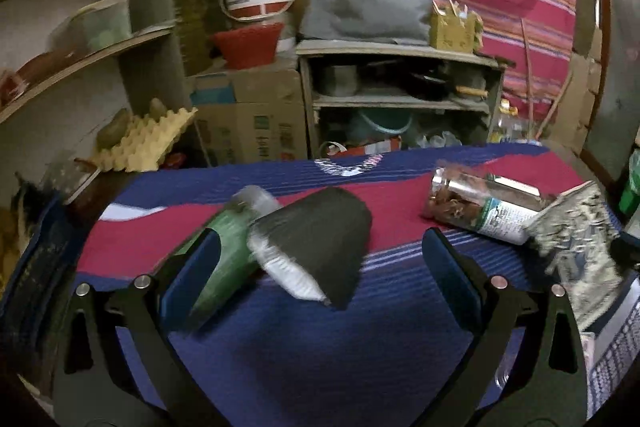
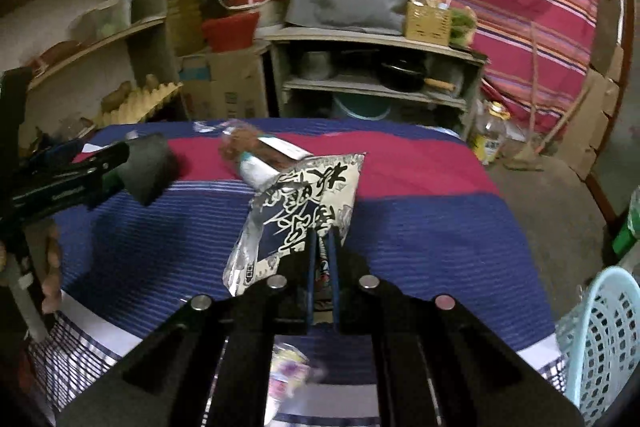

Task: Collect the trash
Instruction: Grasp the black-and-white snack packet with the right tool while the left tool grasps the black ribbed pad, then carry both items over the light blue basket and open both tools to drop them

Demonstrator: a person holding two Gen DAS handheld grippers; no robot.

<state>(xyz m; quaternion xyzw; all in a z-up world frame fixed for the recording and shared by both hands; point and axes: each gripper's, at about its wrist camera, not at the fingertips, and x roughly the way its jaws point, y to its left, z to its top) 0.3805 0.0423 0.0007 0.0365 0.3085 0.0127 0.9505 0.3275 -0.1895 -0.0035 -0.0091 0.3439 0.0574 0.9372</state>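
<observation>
On the worktop (image 2: 420, 227) the near blue stretch and the right side lie bare and passable; a dark cup (image 1: 320, 239) on a green bottle (image 1: 224, 251) blocks the left, a clear jar (image 1: 476, 207) the middle back, and a pale blue basket (image 2: 600, 339) stands off the near right corner

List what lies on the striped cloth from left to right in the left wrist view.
Green bottle → black cone-shaped thing → clear jar lying on its side → printed wrapper.

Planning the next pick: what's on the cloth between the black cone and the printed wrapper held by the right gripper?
A clear bottle with brown contents lies on its side there, seen in both wrist views.
</observation>
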